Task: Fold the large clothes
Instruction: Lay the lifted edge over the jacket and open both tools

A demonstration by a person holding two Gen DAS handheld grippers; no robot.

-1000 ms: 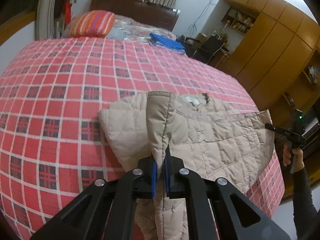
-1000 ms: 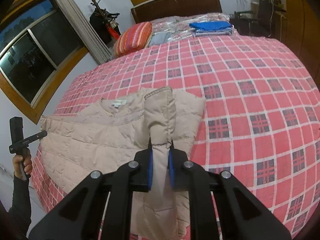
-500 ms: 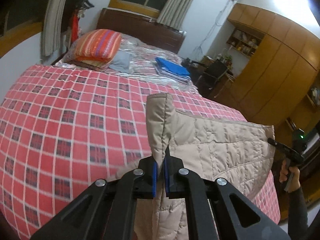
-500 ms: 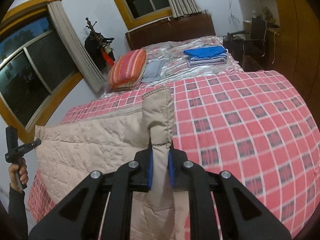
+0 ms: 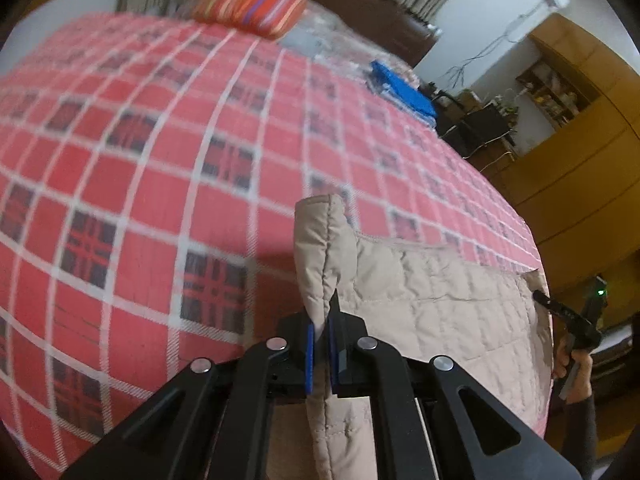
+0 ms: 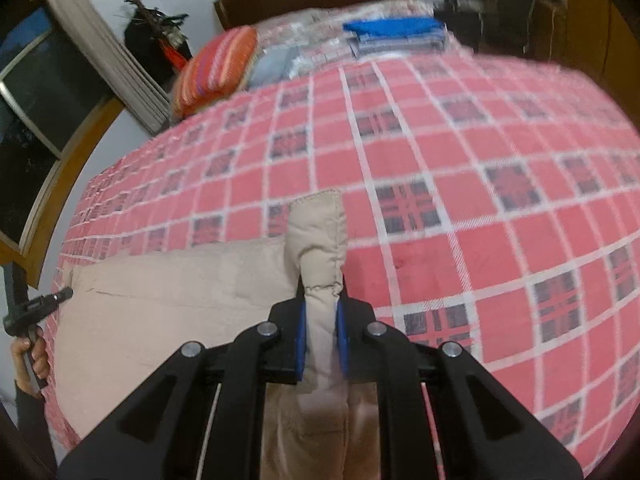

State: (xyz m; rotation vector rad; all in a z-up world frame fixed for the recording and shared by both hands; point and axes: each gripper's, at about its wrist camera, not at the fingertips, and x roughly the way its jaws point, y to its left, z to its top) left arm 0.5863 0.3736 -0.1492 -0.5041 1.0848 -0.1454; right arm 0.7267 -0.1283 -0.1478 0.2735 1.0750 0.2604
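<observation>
Jaws, left gripper: nearly shut, clamped on a thin corner of the jacket. Jaws, right gripper: narrowly parted, pinching a thicker padded corner. Jacket: I held it stretched between both grippers over the near edge of the bed, lower part hanging out of view. Risks, as I judged them: the thin left corner slipping free under the jacket's weight; uneven lowering skewing the fold; slack bunching beneath.
</observation>
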